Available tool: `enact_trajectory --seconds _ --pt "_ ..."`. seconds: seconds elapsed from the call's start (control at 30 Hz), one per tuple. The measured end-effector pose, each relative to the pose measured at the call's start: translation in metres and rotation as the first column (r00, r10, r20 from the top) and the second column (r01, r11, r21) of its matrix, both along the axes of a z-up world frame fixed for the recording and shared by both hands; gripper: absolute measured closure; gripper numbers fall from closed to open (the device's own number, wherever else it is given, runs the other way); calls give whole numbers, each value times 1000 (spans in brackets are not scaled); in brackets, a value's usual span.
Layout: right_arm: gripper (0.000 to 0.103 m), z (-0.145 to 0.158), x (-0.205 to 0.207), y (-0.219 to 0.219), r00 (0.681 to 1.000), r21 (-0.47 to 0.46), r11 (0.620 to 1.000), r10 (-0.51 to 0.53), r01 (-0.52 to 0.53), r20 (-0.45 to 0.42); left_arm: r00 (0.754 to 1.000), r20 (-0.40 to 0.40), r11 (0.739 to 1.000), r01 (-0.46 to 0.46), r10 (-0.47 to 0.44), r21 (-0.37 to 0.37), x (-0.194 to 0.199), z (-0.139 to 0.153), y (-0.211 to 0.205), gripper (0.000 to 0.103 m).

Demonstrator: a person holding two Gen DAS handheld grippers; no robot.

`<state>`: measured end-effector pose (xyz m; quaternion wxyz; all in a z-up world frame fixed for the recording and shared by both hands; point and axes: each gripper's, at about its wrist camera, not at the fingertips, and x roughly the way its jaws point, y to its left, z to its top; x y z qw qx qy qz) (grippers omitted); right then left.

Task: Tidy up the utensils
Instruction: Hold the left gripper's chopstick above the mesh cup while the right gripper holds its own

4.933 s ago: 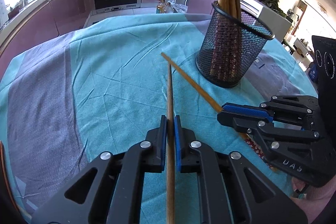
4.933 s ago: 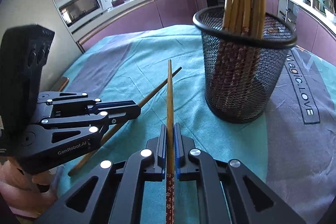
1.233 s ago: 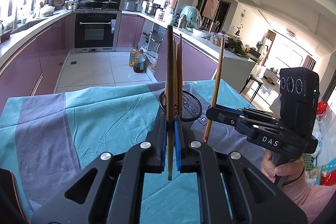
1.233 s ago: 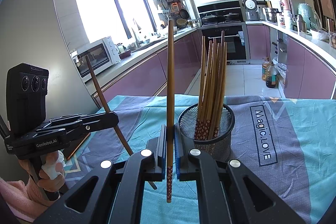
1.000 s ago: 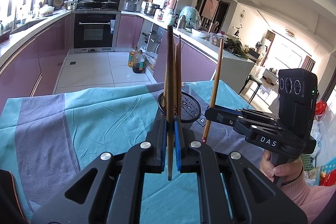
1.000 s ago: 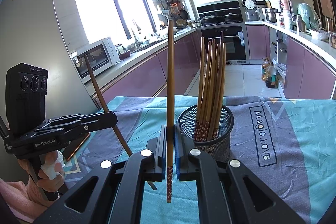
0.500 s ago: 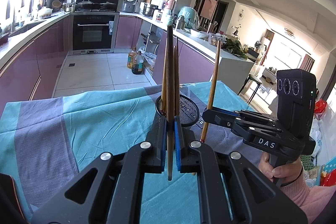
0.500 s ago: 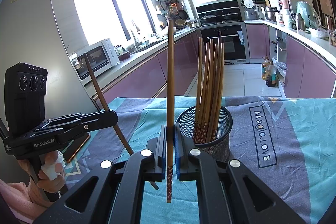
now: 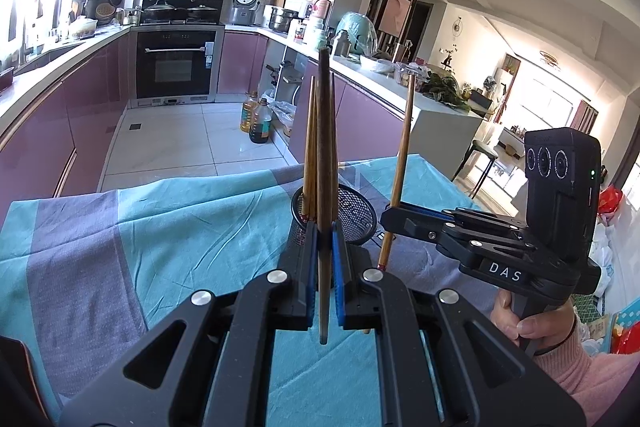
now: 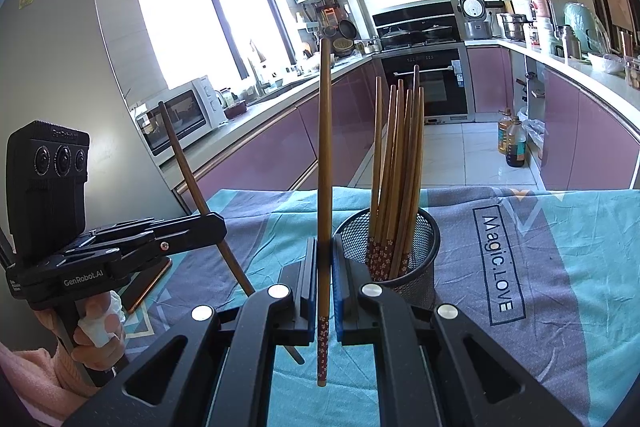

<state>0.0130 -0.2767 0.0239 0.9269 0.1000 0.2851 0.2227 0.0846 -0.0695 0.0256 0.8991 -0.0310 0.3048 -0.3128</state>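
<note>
The left claw point(image 9: 324, 251) is clamped narrow on a single brown chopstick point(image 9: 325, 147), held upright above the table. Beside it the right claw point(image 10: 324, 263) pinches a second chopstick point(image 10: 325, 167) the same way — its flower-patterned end hangs below the blue pads point(image 10: 338, 275), its plain end points at the ceiling. Both claws are raised over a table covered in a teal and grey cloth point(image 10: 580, 247) printed with "Magic.LOVE". Just beyond the claws stands a black wire-mesh cup point(image 10: 416, 251) — inside it a bundle of chopsticks point(image 10: 396, 167) leans together, patterned ends down against the mesh and tips fanning well above the rim. From the left camera the cup point(image 9: 356, 215) sits directly behind the gripped stick, with the right claw point(image 9: 390, 217) just to its right. A purple-fronted kitchen with an oven point(image 9: 174, 67) fills the background.
</note>
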Motion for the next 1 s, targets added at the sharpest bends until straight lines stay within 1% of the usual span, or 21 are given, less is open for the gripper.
enact_trajectory --seconds 1.0 --pt "97 2 4 0 1000 18 1000 -8 8 0 1000 16 1000 2 -2 1 7 11 1 96"
